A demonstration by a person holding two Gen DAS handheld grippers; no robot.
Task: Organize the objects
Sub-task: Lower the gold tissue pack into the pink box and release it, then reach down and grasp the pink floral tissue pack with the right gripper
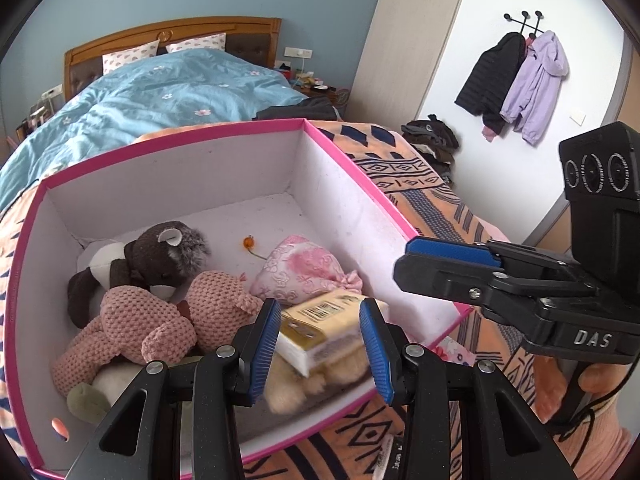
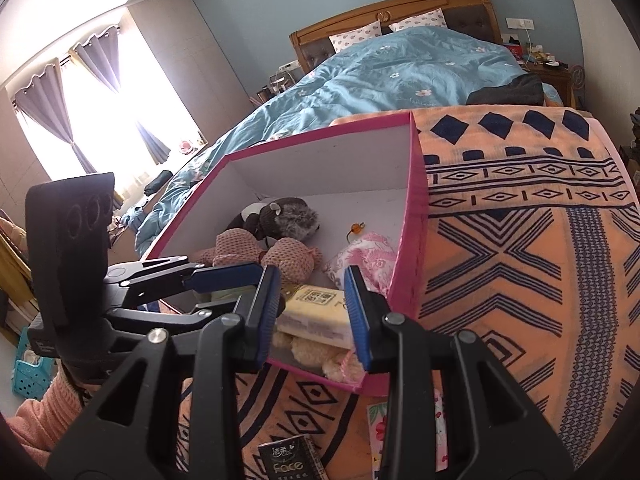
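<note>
Both grippers hang over the near edge of the pink-rimmed cardboard box with white inside walls [image 1: 224, 184], which sits on an orange blanket with dark blue geometric pattern [image 2: 520, 248] at the foot of a bed.

Left gripper [image 1: 320, 344]: blue-padded jaws parted, nothing pinched between them. The yellow plastic-wrapped tissue pack with barcode [image 1: 320, 320] shows through the gap but lies lower down, inside the box; the pads don't touch it.

Right gripper [image 2: 312, 316]: same story, jaws apart, empty, aimed down at the same pack from the other side. In the left wrist view it comes in from the right with its tips over the box's right wall.

Box contents:
- tissue pack at the near right, tilted, lying on a cream fluffy plush toy [image 1: 296, 388]
- pink embroidered fabric pouch [image 1: 304, 268] just behind the pack, touching it
- pink knitted plush toy [image 1: 160, 320] left of the pack
- dark brown and white plush bear [image 1: 152, 260] lying across the knitted one, towards the back left
- small orange bead on a string [image 1: 249, 243] on the bare box floor, behind the pouch

Outside the box, on the blanket near the grippers: a dark tissue pack printed "Face" [image 2: 288, 464] and a floral-print packet [image 2: 380, 432].

A peach knit sleeve [image 2: 44, 412] shows behind the left gripper.
</note>
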